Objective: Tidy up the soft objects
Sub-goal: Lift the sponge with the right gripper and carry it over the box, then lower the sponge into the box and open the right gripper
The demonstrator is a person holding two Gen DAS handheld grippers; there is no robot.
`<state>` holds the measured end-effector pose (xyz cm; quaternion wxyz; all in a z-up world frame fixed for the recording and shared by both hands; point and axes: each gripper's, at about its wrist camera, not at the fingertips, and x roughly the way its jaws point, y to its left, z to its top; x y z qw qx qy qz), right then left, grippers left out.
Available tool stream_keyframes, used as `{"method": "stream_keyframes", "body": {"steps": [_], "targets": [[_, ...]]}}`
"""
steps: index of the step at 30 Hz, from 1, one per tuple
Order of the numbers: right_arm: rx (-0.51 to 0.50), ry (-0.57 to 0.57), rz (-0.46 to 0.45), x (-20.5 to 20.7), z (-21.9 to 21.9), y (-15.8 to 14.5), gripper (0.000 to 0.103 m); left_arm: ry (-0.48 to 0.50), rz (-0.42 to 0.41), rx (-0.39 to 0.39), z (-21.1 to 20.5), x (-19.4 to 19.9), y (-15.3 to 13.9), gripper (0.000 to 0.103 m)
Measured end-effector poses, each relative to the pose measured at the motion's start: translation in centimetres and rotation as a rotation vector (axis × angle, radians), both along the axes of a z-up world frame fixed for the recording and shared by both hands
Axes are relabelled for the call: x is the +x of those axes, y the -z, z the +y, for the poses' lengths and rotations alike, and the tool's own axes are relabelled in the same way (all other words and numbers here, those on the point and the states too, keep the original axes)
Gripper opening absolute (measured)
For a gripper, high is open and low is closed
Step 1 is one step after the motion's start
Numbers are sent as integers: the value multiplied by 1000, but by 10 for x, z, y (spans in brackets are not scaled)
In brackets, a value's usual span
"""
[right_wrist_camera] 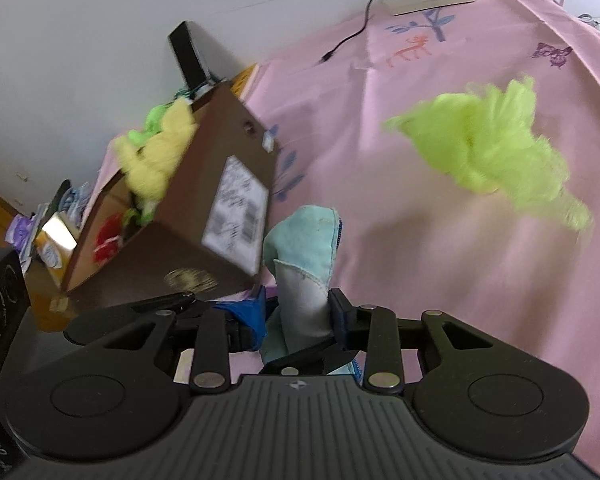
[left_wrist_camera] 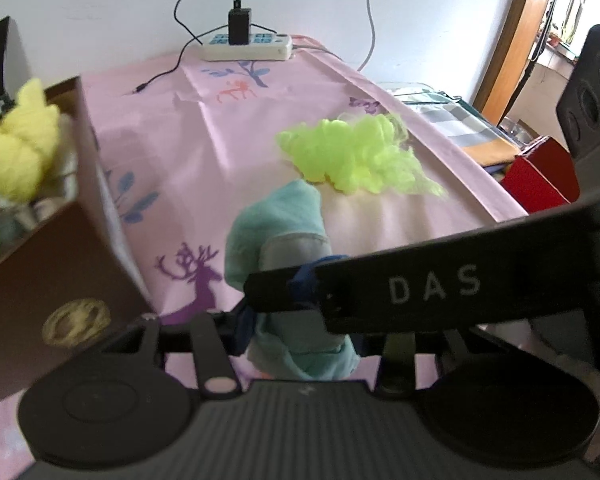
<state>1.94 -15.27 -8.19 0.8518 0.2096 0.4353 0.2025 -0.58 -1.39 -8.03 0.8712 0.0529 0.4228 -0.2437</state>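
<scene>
Both grippers clamp the same soft teal cloth (right_wrist_camera: 304,240), a limp folded piece with a pale grey stitched-edge underside. The right gripper (right_wrist_camera: 300,312) pinches it between blue-padded fingers (right_wrist_camera: 256,312), the cloth standing up in a rounded hump above them. The left gripper (left_wrist_camera: 276,316) is closed on the cloth's lower part, where the right tool's black finger crosses in front. The cloth hangs just above the counter (left_wrist_camera: 160,152), which is draped in a smooth, creased pink sheet printed with deer and leaves. Beyond it lies a fluffy neon-green tuft (left_wrist_camera: 352,156) with wispy, frayed edges. To the left stands a brown cardboard box (right_wrist_camera: 220,184), stiff and angular, heaped with pale yellow fluff (right_wrist_camera: 160,152). A white power strip (left_wrist_camera: 247,46) sits at the far edge.
</scene>
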Motion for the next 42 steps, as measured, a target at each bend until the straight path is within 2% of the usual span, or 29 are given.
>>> {"method": "stream_keyframes", "body": {"steps": [5, 11, 21, 25, 33, 38, 42], "targets": [[-2, -38, -22, -15, 21, -18, 16, -3, -41, 0, 18, -23, -18, 40], [-25, -87, -102, -22, 52, -50, 16, -36, -112, -28, 48, -37, -47, 40], [-46, -154, -238, -5, 104, -92, 16, -117, -246, -21, 95, -27, -89, 40], [-68, -194, -286, 8, 127, -103, 16, -163, -268, -34, 118, -17, -98, 40], [-138, -248, -315, 42, 177, -101, 16, -229, -251, -11, 156, 20, -91, 40], [-228, -248, -296, 70, 200, -85, 16, -233, -206, 21, 170, 52, -70, 39], [-299, -222, -259, 89, 208, -67, 16, -228, -138, 24, 177, 74, -51, 39]]}}
